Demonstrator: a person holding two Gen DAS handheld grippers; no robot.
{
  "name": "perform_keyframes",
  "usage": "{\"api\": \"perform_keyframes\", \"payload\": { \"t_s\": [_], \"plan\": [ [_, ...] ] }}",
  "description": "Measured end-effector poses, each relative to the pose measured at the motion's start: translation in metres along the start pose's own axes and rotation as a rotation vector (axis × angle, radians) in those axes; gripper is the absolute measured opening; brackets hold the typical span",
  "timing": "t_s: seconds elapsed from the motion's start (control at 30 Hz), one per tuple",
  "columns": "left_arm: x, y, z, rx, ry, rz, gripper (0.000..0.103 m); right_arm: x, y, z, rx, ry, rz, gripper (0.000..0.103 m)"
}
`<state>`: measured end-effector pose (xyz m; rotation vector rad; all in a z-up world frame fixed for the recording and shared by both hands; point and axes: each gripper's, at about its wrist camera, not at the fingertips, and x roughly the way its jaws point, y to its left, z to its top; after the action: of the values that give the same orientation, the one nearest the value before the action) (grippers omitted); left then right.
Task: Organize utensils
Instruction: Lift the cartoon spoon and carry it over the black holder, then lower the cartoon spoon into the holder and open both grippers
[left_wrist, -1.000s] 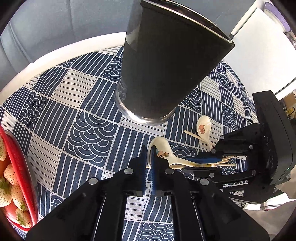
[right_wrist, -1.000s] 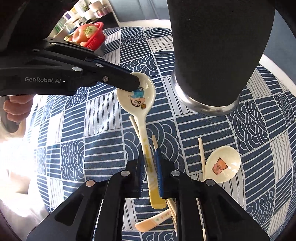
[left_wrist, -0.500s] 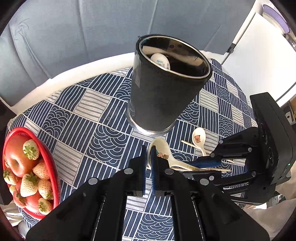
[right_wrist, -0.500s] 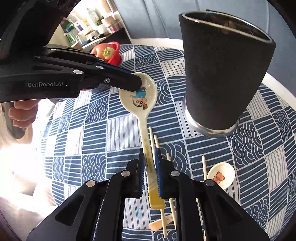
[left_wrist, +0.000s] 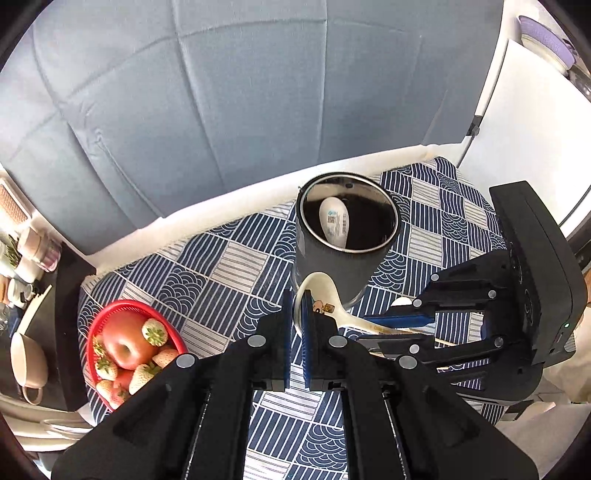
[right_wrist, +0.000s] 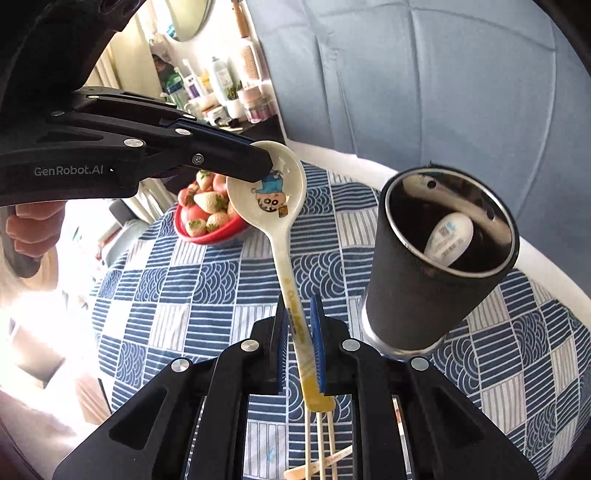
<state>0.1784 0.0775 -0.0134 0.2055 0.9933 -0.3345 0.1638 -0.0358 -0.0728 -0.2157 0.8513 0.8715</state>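
Spoon (right_wrist: 275, 206): lifted clear of the cloth, carried by both grippers at once, bowl toward the basket side, handle running down to the right wrist camera; cartoon print facing up.
Left gripper (left_wrist: 295, 314): narrowed onto the spoon's bowl rim, pinching the edge; probably there to steady the heavy end.
Right gripper (right_wrist: 299, 332): pads set close around the handle, one pad touching; whether both pressed could not be told, so a loose guide rather than a sure clamp.
Cup (left_wrist: 345, 236): upright on the cloth (left_wrist: 221, 266), mouth open, one white spoon (left_wrist: 334, 221) already inside, leaning on the wall; likely the target for this spoon too.
Chopsticks (right_wrist: 321, 439): left lying on the cloth under the right gripper, beside a pale spoon handle (right_wrist: 317, 467); not yet sorted.
Basket (left_wrist: 110, 317): red, with apple and strawberries, well apart from the cup.
Change from a second ago: both cameras raised well above the cloth; cup seen smaller and from above, its inside now visible; spoon taken up with them, same two holds kept.
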Motion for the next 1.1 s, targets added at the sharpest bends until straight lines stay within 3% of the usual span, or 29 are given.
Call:
{"api": "perform_keyframes", "payload": {
  "t_s": [0.3,0.57,0.8,1.1],
  "plan": [
    [-0.034,-0.012,0.038,0.063,-0.068,0.084,0.005,-0.026,-0.009,0.035,-0.018,-0.106,-0.032,0.011],
    [-0.057,-0.028,0.068,0.142,-0.139,0.112,0.007,-0.045,-0.025,0.061,-0.018,-0.192,-0.079,0.012],
    [-0.051,-0.031,0.086,0.172,-0.155,0.122,0.008,-0.041,-0.047,0.075,0.028,-0.218,-0.096,0.013],
    [-0.029,-0.024,0.098,0.143,-0.148,0.08,0.009,-0.02,-0.061,0.077,0.062,-0.21,-0.146,0.015]
  ]
}}
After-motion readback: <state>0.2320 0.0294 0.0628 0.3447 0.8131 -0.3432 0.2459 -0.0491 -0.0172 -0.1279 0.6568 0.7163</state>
